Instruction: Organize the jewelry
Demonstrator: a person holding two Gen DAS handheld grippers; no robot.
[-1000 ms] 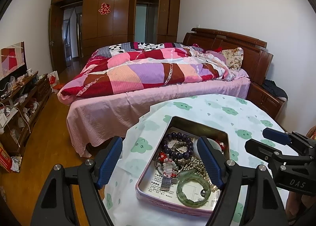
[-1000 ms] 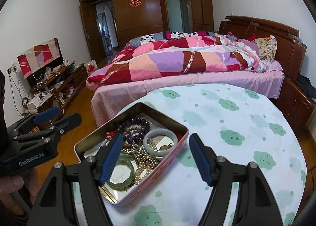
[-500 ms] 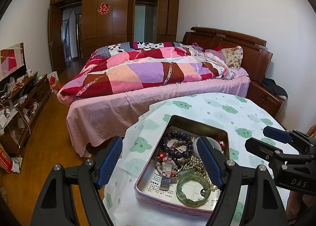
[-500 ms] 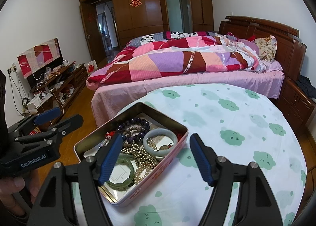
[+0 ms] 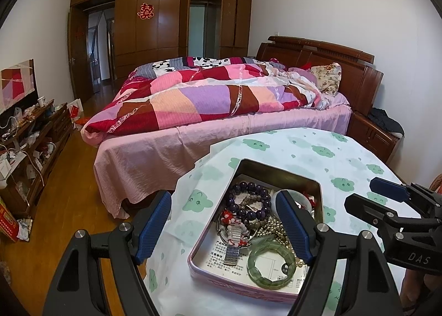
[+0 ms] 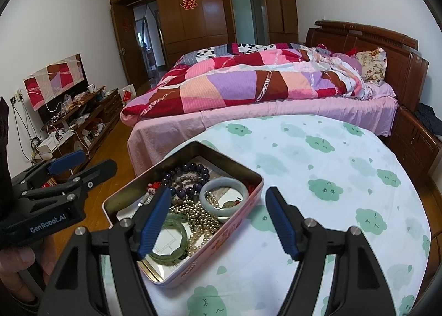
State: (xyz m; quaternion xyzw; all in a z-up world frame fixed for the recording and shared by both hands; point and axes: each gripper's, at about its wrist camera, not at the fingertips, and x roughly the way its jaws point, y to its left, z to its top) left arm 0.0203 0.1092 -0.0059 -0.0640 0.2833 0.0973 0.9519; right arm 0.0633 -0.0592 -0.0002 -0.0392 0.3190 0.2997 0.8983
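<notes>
A pink tin box [image 5: 279,171] [image 6: 221,244] sits on the round table with the green cloud cloth [image 6: 331,167]. In it lie a dark purple bead bracelet [image 5: 248,200] [image 6: 190,175], a pale jade bangle [image 6: 223,194], a green bangle [image 5: 272,262] [image 6: 171,241], a string of pearl-like beads [image 6: 199,214] and a metal watch [image 5: 234,237]. My left gripper [image 5: 223,225] hovers open over the tin's left half. My right gripper [image 6: 218,222] hovers open over the tin's right edge. Neither holds anything.
A bed [image 5: 221,128] with a patchwork quilt stands just beyond the table. A cluttered low wooden cabinet [image 6: 77,122] lines the left wall and a nightstand [image 5: 373,133] is at the right. A printed sheet lines the tin's bottom. A hand [image 6: 16,263] grips the left tool.
</notes>
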